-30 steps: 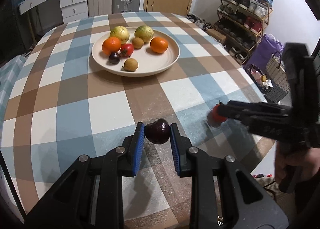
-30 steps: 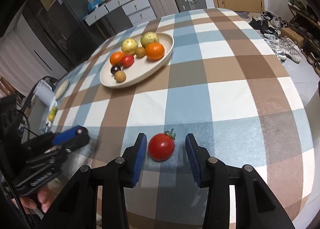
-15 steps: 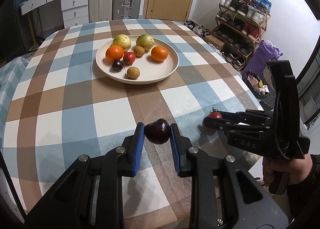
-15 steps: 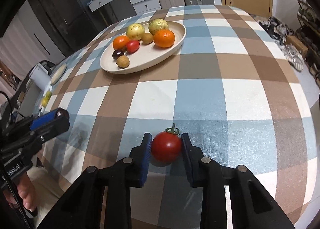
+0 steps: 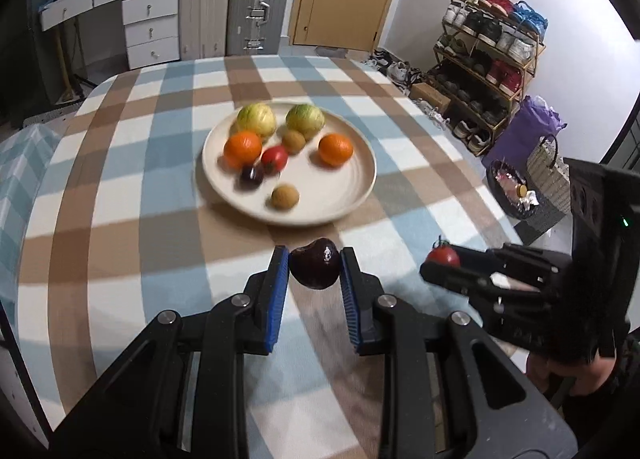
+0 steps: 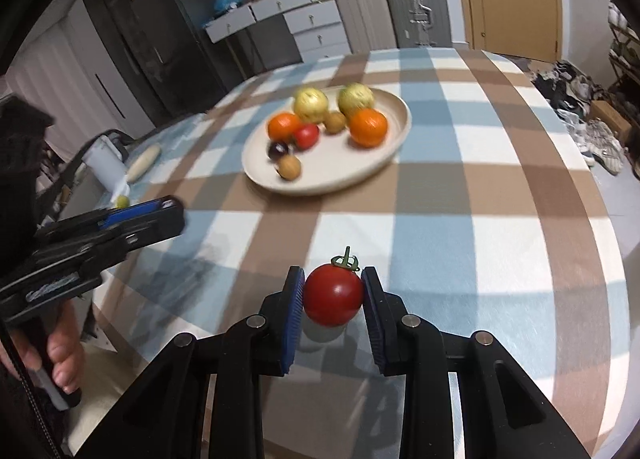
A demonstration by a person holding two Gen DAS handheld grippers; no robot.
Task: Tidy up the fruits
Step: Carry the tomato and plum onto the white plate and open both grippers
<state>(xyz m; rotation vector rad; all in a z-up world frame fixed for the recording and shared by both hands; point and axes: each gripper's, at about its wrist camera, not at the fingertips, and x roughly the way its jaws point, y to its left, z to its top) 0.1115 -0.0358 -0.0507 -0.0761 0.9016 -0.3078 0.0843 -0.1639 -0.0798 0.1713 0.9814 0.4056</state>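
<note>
Both wrist views look steeply down, close over the checked table (image 5: 120, 187) — sharing the plate (image 5: 360, 187).

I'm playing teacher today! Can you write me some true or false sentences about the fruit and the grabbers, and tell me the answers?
1. The left gripper holds a dark plum. True.
2. The right gripper holds an orange. False: it is shut on a red tomato with a green stem.
3. The plate holds two oranges. True.
4. The plate is empty except for one tomato. False: it holds seven fruits, a tomato among them.
5. The tablecloth is plain white. False: it is checked in blue, brown and white.
</note>
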